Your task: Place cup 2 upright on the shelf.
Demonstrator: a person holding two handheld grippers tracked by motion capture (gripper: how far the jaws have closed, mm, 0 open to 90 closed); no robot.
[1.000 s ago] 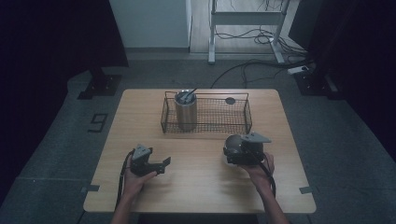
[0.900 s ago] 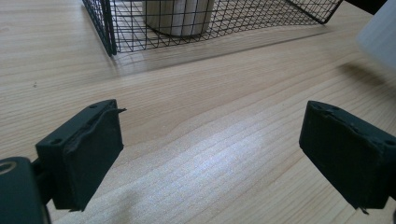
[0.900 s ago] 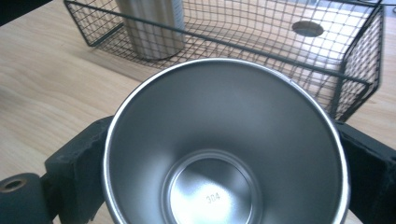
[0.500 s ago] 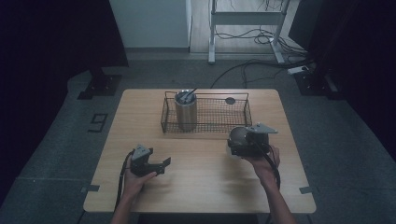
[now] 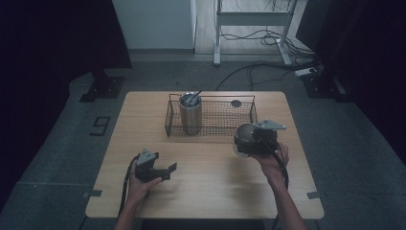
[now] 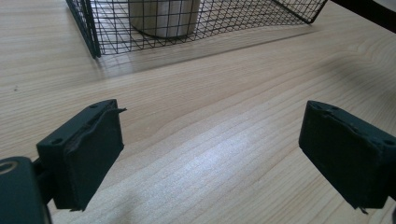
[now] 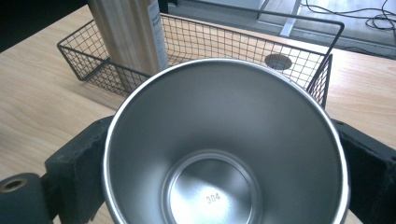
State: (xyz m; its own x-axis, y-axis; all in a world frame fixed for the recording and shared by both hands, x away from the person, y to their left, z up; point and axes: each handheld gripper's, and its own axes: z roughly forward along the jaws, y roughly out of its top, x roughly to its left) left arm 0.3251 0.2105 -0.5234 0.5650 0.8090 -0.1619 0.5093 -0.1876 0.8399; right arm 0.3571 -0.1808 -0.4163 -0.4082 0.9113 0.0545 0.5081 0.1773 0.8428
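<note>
My right gripper (image 5: 245,142) is shut on a steel cup (image 5: 244,136), held above the table just in front of the wire basket's (image 5: 225,109) right end. The right gripper view looks straight into the empty cup (image 7: 224,154), whose sides the two black jaws clamp. In the basket's left end stands a tall tumbler (image 5: 190,115) with a utensil sticking out. My left gripper (image 5: 168,171) rests low over the table's front left, open, with bare wood between its pads (image 6: 88,149). The basket (image 6: 107,28) and tumbler (image 6: 163,18) lie ahead of it.
A round hole (image 5: 235,103) in the wooden table (image 5: 206,191) shows through the basket's mesh at the back right. Beyond the table are dark floor, cables and a metal stand. Bare wood lies between the two hands.
My right hand has risen with the steel cup and drifted slightly right, toward the basket's right end. The left hand has stayed put.
</note>
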